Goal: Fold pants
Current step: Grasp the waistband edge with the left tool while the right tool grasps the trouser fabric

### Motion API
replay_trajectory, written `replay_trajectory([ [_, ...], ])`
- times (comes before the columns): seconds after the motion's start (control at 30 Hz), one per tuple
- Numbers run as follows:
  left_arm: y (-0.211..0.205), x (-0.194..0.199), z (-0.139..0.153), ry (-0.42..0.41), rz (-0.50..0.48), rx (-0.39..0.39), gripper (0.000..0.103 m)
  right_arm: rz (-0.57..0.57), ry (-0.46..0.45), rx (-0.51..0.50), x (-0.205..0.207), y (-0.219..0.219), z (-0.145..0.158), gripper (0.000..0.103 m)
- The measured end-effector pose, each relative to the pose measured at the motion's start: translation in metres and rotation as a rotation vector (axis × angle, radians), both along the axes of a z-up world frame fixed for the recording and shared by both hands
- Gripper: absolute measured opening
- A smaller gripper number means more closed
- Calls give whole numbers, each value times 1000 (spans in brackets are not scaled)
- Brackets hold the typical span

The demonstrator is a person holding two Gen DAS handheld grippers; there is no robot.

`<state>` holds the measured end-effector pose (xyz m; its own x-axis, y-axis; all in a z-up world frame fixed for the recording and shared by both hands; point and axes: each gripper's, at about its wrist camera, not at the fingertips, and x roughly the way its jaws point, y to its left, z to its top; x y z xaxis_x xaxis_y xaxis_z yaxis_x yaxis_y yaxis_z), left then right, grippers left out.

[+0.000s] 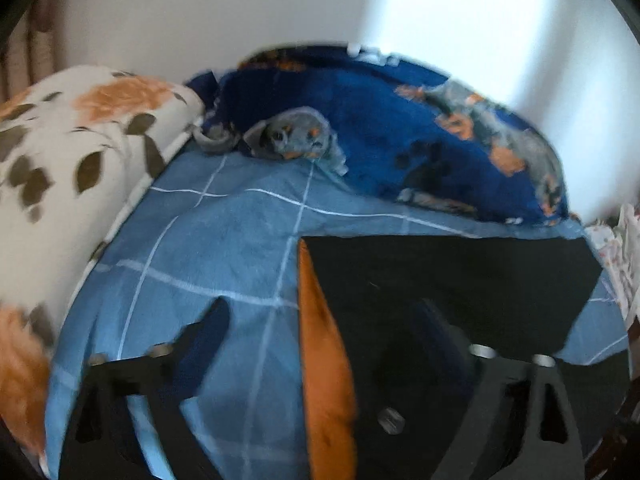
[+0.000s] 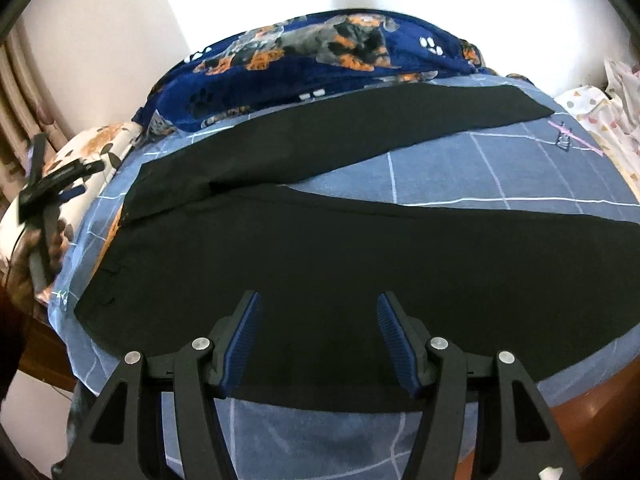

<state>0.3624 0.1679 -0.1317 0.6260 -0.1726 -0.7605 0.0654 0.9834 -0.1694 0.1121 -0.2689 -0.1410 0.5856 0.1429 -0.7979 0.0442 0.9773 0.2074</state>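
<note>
Lying spread across the bed (image 2: 460,168), the pants (image 2: 304,248) are stretching from left to right ahead of the right claw (image 2: 318,340), with the waist end off to its left and the two legs splaying apart toward its right. A pillow (image 2: 92,148) is sitting far to the left of this claw, and the left claw (image 2: 60,184) is showing there above it, too small and blurred to read from this side. The right claw is hanging released just over the near leg, its blue pads (image 2: 244,340) standing wide apart with nothing between them. Beyond the pants, a blanket (image 2: 304,60) is bunching up along the far edge of the bed.

From the left wrist view, the pillow (image 1: 68,152) is lying to the left of the left claw (image 1: 320,344), and the blanket (image 1: 400,128) is piling up ahead of it. This claw is also standing released, its left finger (image 1: 208,336) over bare sheet and its right finger over the black cloth. The pants (image 1: 460,280) are lying ahead and to the right, their orange lining (image 1: 320,360) turning up at the edge between the fingers.
</note>
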Motion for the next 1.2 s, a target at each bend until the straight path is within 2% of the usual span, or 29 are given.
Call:
replay_trajectory([
  [0.07, 5, 26, -16, 62, -26, 9, 53, -6, 29, 4, 4, -1, -7, 58],
  [0.1, 6, 36, -24, 85, -41, 3, 50, -7, 40, 6, 6, -2, -10, 58],
  [0.2, 9, 57, -41, 128, -63, -9, 50, -16, 81, 15, 12, -4, -22, 58],
  [0.3, 8, 68, -48, 130, -93, -28, 50, -25, 110, 30, 16, -6, -30, 58],
  [0.4, 4, 82, -58, 185, -122, -58, 50, -25, 126, 36, 20, -5, -34, 61],
  [0.57, -10, 93, -60, 189, -184, -63, 50, -6, 128, 31, 25, 2, -33, 67],
  [0.63, -13, 95, -59, 183, -187, -47, 46, 2, 129, 34, 26, 4, -33, 67],
  [0.7, -12, 92, -58, 166, -182, -30, 29, 5, 132, 41, 27, 6, -35, 67],
  [0.8, 2, 86, -55, 137, -126, -105, 14, 6, 140, 51, 27, 8, -38, 67],
  [0.87, 6, 80, -52, 122, -93, -126, 11, 4, 145, 57, 28, 8, -39, 67],
  [1.03, -12, 57, -36, 50, -68, -84, 9, 1, 139, 66, 27, 9, -38, 67],
  [1.2, -26, 10, 4, -115, -74, -92, 9, -14, 124, 130, 28, -1, -34, 67],
])
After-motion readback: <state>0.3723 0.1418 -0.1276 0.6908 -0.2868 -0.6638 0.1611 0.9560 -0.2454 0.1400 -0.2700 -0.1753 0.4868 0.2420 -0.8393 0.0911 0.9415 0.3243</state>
